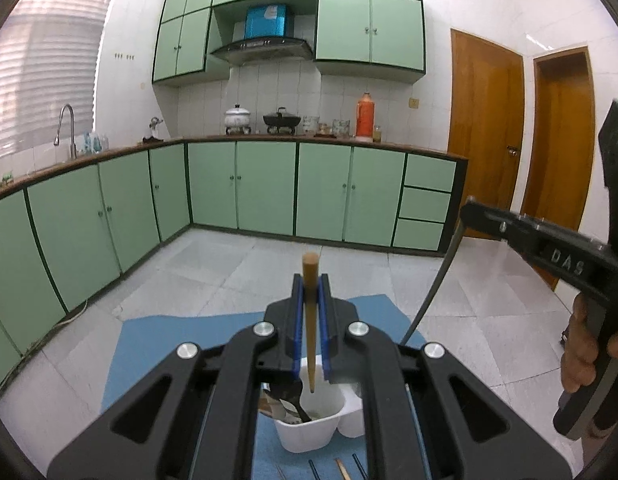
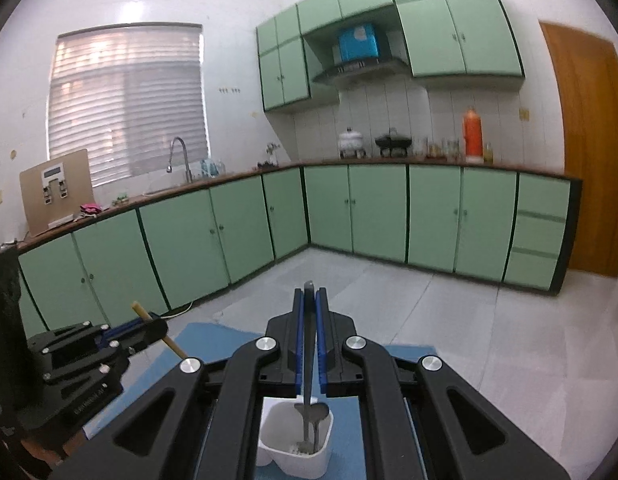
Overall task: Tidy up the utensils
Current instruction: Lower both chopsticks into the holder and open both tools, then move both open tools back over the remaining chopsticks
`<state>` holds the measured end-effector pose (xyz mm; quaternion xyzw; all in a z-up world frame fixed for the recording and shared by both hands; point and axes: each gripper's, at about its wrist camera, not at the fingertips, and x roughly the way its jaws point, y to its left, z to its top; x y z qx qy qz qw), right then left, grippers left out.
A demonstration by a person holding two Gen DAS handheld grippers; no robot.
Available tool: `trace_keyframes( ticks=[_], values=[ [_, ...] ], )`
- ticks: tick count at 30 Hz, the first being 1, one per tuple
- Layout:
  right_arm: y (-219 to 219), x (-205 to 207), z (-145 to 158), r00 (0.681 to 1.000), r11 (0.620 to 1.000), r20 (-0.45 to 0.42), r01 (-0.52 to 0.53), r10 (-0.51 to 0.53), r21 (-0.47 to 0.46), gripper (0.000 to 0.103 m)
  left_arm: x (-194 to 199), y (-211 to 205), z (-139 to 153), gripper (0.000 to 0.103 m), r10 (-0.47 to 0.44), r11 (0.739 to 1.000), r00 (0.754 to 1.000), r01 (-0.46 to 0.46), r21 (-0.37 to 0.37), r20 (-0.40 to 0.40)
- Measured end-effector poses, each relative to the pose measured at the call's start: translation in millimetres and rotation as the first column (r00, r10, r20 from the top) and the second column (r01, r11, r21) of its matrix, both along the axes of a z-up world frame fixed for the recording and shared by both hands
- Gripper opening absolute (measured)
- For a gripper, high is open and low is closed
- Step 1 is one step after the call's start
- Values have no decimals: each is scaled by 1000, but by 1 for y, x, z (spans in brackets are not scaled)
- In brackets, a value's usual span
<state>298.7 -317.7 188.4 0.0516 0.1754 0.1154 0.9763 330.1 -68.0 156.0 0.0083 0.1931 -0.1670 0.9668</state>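
1. left wrist view: a tan wooden chopstick [image 1: 311, 316] is seen clamped between the blue pads of the left gripper [image 1: 311, 308], its lower tip hanging above the white utensil holder [image 1: 309, 432].
2. the holder is set on a blue mat [image 1: 181, 344], with dark utensils seen inside it and loose sticks [image 1: 341, 468] laid just before it.
3. the right gripper [image 1: 475, 210] is shown at the right edge, held by a hand [image 1: 585, 356], with a thin dark utensil [image 1: 433, 292] hanging from its tip.
4. right wrist view: the right gripper's fingers [image 2: 299, 340] are closed on that dark utensil [image 2: 308, 352], whose lower end is seen above the holder [image 2: 297, 444], where a spoon [image 2: 315, 412] stands.
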Motion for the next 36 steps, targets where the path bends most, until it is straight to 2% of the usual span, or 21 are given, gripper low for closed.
trace_keyframes(
  ticks=[13, 17, 22, 24, 25, 26, 28, 30, 34, 36],
  values=[
    [-13, 33, -61, 992, 998, -128, 4, 3, 55, 6, 35, 3, -44, 6, 28, 1000, 995, -28, 7, -100],
    [-16, 33, -65, 992, 997, -124, 17, -8, 70, 6, 38, 9, -54, 7, 54, 998, 993, -53, 18, -106],
    [-17, 35, -64, 991, 998, -132, 13, -4, 69, 6, 38, 16, -55, 8, 58, 998, 991, -59, -4, -121],
    [-18, 34, -62, 991, 998, -133, 14, -5, 64, 6, 36, 20, -54, 14, 54, 998, 991, -57, -19, -126],
    [-19, 33, -61, 991, 998, -130, 19, -10, 62, 7, 34, 21, -54, 21, 54, 998, 991, -57, -24, -124],
    [-19, 31, -60, 992, 998, -126, 23, -15, 59, 12, 32, 24, -52, 29, 53, 998, 991, -57, -36, -120],
    [-19, 27, -57, 994, 998, -110, 32, -26, 55, 17, 28, 27, -50, 36, 53, 997, 993, -59, -51, -109],
    [-21, 21, -54, 995, 998, -96, 37, -32, 51, 22, 23, 31, -45, 39, 57, 996, 994, -63, -61, -90],
    [-24, 7, -45, 997, 998, -56, 60, -58, 30, 30, 7, 37, -34, 54, 74, 995, 996, -76, -65, -40],
    [-28, -4, -40, 997, 997, -32, 78, -77, 26, 40, -4, 41, -27, 62, 87, 994, 996, -88, -67, -6]
  ],
)
